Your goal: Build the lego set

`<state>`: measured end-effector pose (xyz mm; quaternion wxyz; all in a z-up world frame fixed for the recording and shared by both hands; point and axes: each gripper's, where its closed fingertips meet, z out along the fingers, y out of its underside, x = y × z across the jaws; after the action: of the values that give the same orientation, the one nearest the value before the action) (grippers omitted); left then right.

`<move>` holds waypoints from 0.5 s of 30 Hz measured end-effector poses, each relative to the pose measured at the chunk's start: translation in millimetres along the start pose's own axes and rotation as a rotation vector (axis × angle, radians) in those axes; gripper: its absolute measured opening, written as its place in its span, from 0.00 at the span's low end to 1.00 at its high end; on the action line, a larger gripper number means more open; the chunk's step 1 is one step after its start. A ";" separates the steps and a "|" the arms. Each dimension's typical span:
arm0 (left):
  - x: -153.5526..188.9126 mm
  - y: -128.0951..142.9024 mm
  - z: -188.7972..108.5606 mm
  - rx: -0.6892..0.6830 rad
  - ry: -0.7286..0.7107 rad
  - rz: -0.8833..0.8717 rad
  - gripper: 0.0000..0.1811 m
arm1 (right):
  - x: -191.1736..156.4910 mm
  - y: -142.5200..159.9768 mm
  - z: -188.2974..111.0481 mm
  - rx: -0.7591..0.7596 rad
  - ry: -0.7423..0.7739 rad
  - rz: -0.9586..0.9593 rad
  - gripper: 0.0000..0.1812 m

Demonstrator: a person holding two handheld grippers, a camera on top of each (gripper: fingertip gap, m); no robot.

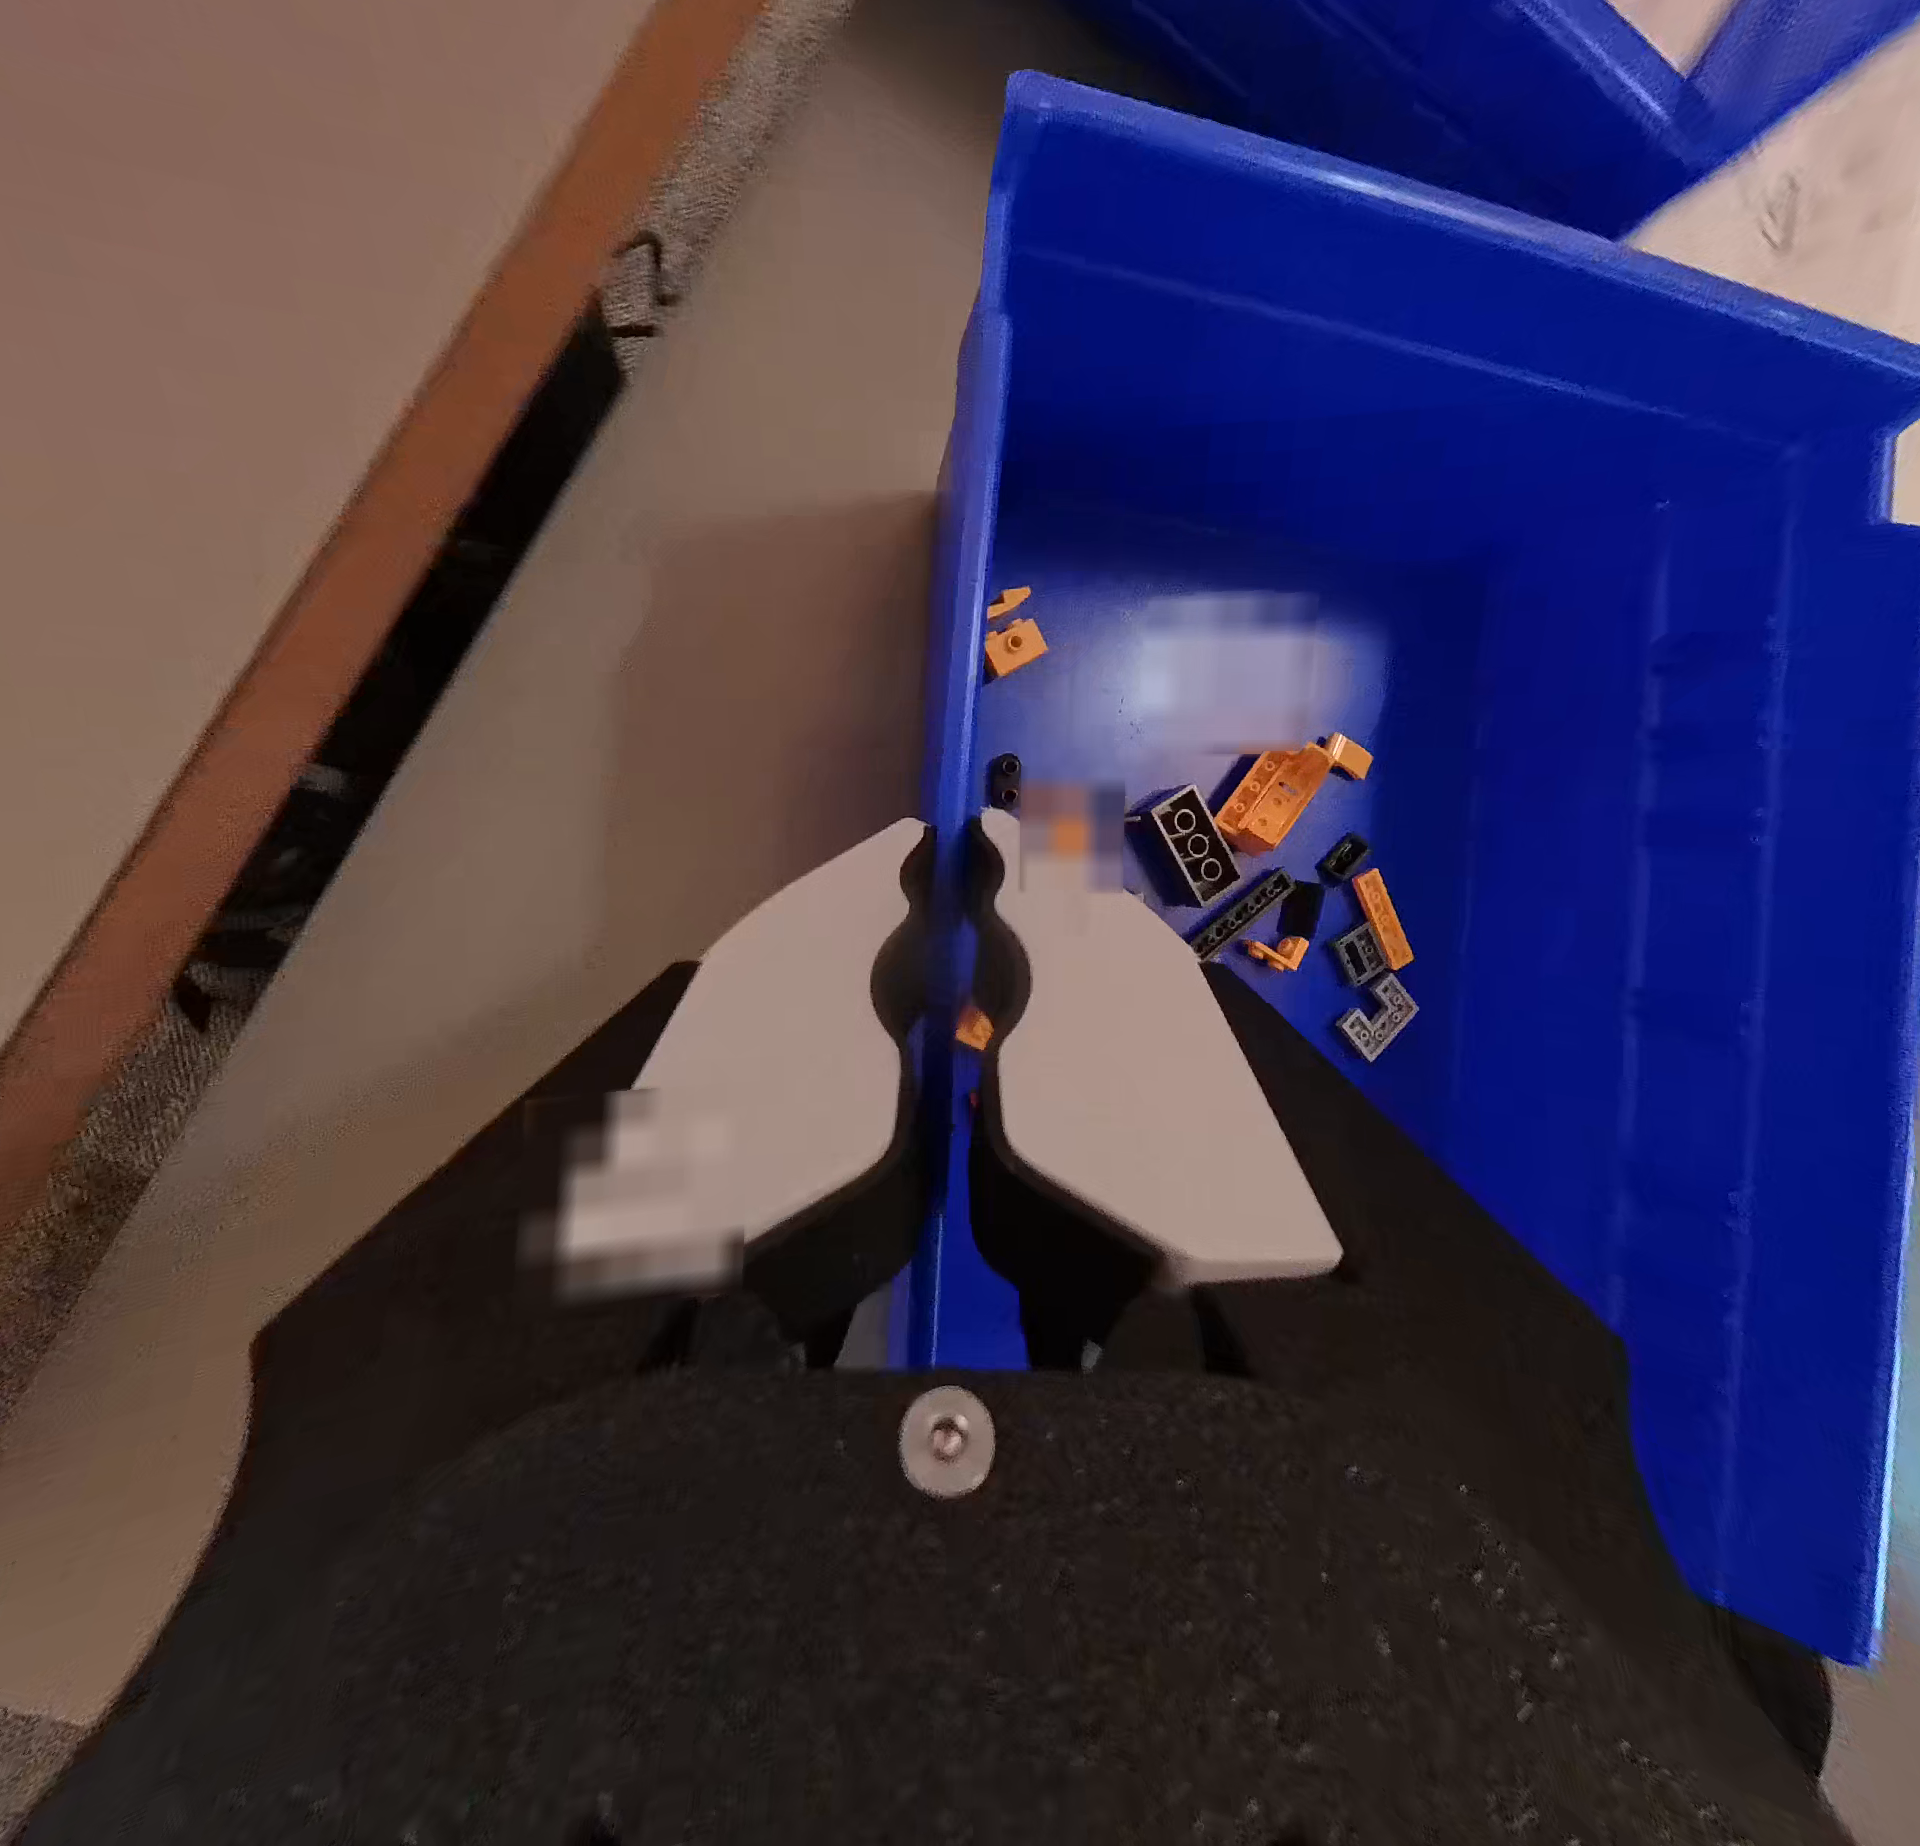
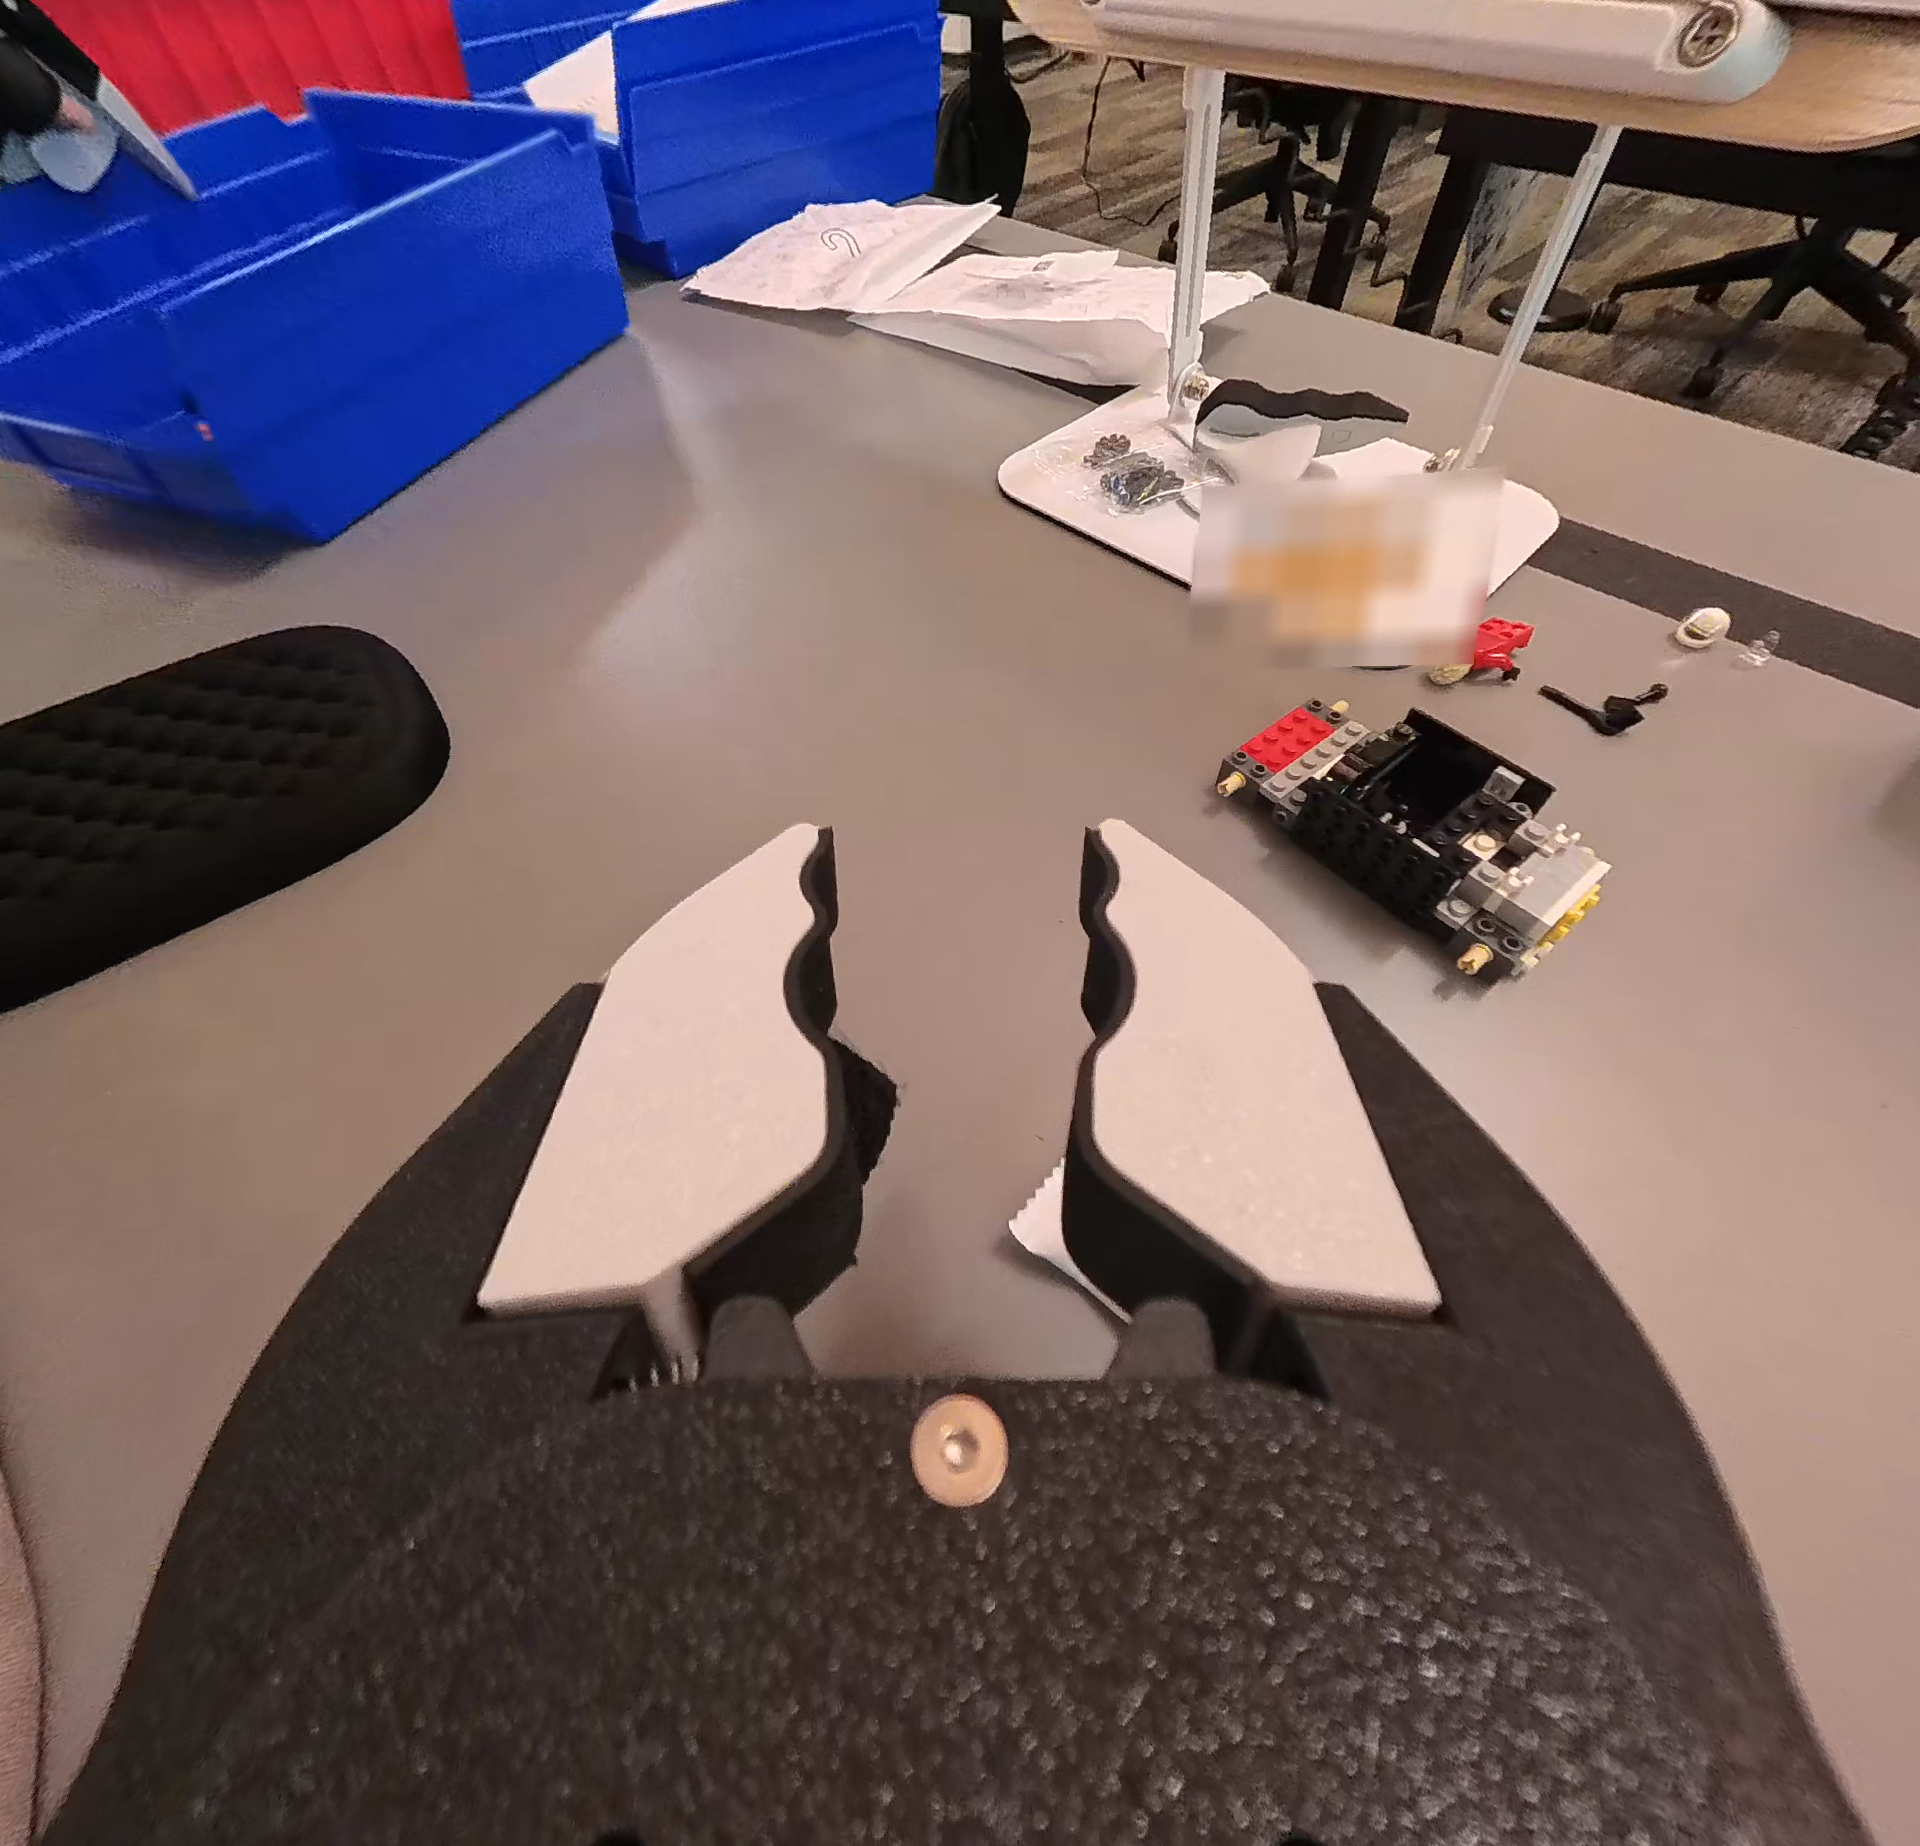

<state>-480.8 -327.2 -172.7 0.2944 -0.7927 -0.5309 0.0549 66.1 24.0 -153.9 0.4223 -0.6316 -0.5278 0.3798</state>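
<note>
My left gripper (image 1: 951, 840) is shut on the left wall of a blue bin (image 1: 1351, 446), one finger on each side of the wall. The bin looks tipped. Several loose lego pieces lie inside, among them an orange piece (image 1: 1283, 794), a black brick (image 1: 1195, 846) and a grey L-shaped plate (image 1: 1380, 1029). My right gripper (image 2: 956, 840) is open and empty above the grey table (image 2: 831, 601). A partly built black, grey and red lego model (image 2: 1413, 840) lies on the table to its right. The same bin (image 2: 312, 342) shows at the far left.
A black textured pad (image 2: 187, 788) lies at the left. A second blue bin (image 2: 769, 113) and a red bin (image 2: 260, 9) stand behind. Paper bags (image 2: 935, 269), a white stand base (image 2: 1091, 508), red pieces (image 2: 1501, 641) and a small black piece (image 2: 1605, 705) lie beyond the model. There is about 65 centimetres between the tips of the two grippers.
</note>
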 end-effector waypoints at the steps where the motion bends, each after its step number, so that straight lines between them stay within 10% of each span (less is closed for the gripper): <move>1: -8.6 -3.4 1.2 0.009 -0.017 -0.039 0.02 | 0.1 0.3 0.0 -0.002 0.001 -0.001 0.25; 15: 11.2 67.8 -62.8 0.079 0.026 0.232 0.28 | -1.2 2.1 0.4 -0.008 -0.001 -0.013 0.25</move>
<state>-396.0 -360.9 -154.2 0.3239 -0.8372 -0.4294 0.0991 66.3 22.6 -156.0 0.4220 -0.6295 -0.5337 0.3751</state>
